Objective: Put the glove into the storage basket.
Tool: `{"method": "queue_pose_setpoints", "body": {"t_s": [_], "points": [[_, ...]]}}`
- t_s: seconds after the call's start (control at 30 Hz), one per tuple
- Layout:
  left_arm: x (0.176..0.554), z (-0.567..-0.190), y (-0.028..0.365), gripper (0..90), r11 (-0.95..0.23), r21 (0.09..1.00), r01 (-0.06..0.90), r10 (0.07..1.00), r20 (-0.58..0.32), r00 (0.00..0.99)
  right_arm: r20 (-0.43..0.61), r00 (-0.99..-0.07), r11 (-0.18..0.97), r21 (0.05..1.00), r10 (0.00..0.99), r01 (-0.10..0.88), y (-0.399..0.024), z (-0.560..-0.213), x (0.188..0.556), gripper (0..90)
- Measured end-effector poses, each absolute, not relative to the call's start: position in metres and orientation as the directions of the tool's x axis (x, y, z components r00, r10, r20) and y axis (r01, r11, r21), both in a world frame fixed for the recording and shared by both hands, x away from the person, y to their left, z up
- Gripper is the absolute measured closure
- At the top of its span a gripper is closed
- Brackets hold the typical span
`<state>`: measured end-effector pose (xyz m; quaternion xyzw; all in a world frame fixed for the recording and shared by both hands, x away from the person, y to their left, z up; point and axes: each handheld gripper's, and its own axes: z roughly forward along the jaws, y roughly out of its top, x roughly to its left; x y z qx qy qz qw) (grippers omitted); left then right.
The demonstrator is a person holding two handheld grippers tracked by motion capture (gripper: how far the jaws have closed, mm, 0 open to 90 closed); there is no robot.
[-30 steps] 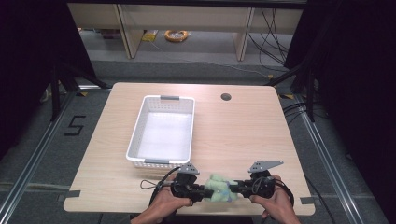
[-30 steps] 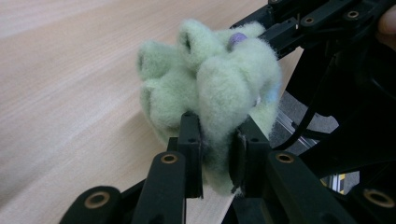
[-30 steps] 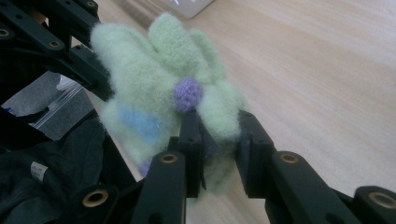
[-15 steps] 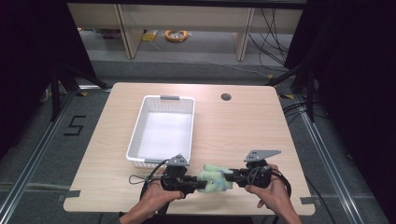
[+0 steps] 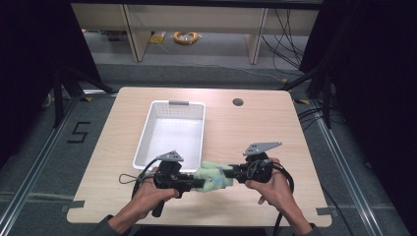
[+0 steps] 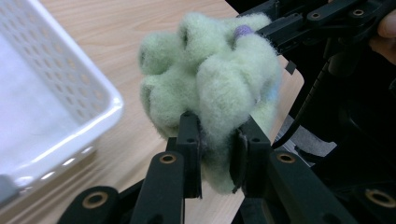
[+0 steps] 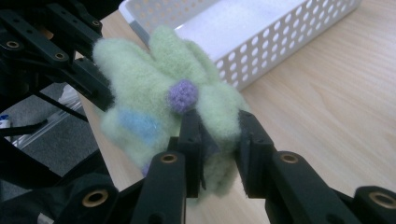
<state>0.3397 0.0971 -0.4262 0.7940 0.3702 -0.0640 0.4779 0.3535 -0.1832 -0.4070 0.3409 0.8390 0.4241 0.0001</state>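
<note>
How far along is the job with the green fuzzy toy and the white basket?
Done: both grippers, left and right, are shut on the green fuzzy toy. In hand: the toy hangs between them near the table's front edge. Left: the white basket holds nothing yet, so the toy probably goes there.

Setting: lab recording bay, not a home.

Light wooden table with cable hole, centre frame, flanked by black curtains at both sides; floor tape mark "5" at left; loose cables and shelving legs along the top.
</note>
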Motion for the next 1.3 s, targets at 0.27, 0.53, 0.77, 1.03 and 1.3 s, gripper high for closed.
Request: {"method": "queue_pose_setpoints", "body": {"t_s": [0.27,0.53,0.77,1.03,1.3], "points": [[0.354,-0.412,0.116,74.4,-0.262,0.699,0.665,0.55,-0.458,0.698,0.275,-0.781,0.418,0.721,0.561,0.553,-0.164,-0.398,0.371,74.7],[0.371,-0.406,0.135,74.4,-0.247,0.682,0.688,0.574,-0.47,0.671,0.258,-0.785,0.429,0.72,0.563,0.545,-0.143,-0.388,0.391,74.7],[0.383,-0.4,0.152,74.3,-0.229,0.674,0.702,0.597,-0.472,0.648,0.256,-0.793,0.448,0.71,0.554,0.543,-0.121,-0.379,0.409,74.7],[0.399,-0.401,0.173,74.2,-0.219,0.642,0.735,0.63,-0.482,0.609,0.263,-0.795,0.471,0.688,0.547,0.552,-0.099,-0.379,0.428,74.7],[0.415,-0.406,0.193,74.2,-0.198,0.608,0.769,0.659,-0.499,0.564,0.278,-0.791,0.484,0.666,0.545,0.567,-0.074,-0.385,0.451,74.7]]}}
